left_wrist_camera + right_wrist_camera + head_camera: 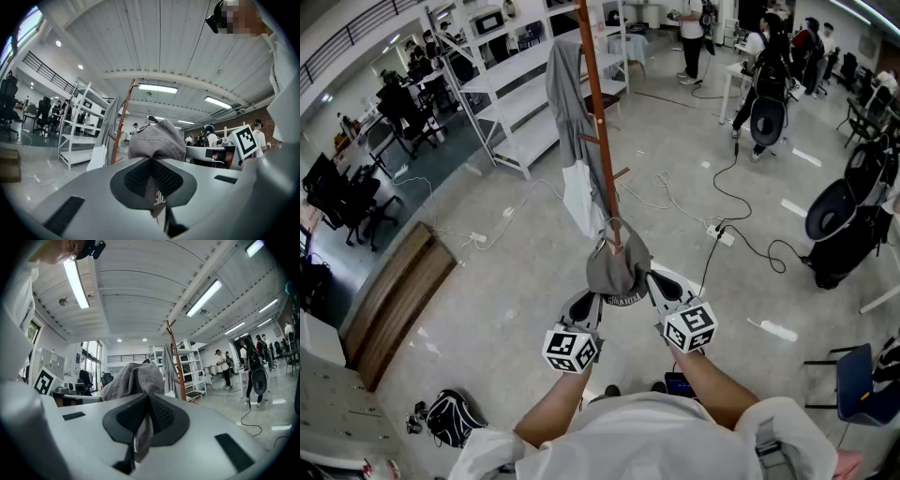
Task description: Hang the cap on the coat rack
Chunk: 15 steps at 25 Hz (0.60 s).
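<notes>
The gray cap (617,267) is hanging in the air between the two tools, right in front of the coat rack (595,112). In the head view its crown is overlapping the lower part of the rack's brown pole; whether it is touching the pole cannot be told. The left hand-held gripper (592,302) is pinching the cap's left edge. In the left gripper view the jaws are pressing together on a fold of the gray cloth (157,140), with pale lettering showing on the pinched part. The right hand-held gripper (654,279) is clamping the opposite edge, and the right gripper view shows its jaws closing tight on a strip of the cap (133,378). The person's bare forearms are reaching forward from below, each tool carrying its marker cube.

Higher on the rack, a long gray garment (567,94) is draping down, and a white cloth (581,202) is hanging beneath it, just above the cap. Behind the rack, a white shelving unit (525,84) is standing on the pale floor. A wooden platform (394,300) is lying to the left, a black bag (450,412) is sitting near the person's feet, and cables are trailing across the floor to the right.
</notes>
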### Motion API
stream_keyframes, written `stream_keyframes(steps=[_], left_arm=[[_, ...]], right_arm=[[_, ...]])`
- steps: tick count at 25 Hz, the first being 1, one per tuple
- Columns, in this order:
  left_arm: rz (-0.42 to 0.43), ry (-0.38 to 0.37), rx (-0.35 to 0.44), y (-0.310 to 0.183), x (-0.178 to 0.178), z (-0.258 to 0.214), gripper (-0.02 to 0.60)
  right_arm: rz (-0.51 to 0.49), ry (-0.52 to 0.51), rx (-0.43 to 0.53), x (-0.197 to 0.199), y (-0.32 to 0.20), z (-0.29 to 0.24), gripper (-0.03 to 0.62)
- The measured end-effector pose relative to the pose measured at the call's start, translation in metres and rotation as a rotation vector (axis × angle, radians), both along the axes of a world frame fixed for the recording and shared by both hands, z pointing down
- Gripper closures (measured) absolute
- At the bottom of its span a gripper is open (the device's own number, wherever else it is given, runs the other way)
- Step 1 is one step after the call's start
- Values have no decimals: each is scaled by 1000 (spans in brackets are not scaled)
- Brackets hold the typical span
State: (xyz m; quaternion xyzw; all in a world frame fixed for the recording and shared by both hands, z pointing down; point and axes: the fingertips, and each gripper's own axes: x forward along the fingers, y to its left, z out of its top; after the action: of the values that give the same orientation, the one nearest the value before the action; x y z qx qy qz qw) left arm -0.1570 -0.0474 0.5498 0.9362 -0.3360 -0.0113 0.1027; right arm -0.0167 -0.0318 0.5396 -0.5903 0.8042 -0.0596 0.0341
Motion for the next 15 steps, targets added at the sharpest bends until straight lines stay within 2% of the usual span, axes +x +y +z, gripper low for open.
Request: stream_keyframes(steps=[5, 15], left_arm=[[-31, 36, 40, -12, -19, -10, 563], [-15, 75, 64, -4, -14, -26, 565]], right_arm=[[-22, 7, 15, -27, 2, -2, 568], [-2, -10, 51, -24, 16, -11, 568]])
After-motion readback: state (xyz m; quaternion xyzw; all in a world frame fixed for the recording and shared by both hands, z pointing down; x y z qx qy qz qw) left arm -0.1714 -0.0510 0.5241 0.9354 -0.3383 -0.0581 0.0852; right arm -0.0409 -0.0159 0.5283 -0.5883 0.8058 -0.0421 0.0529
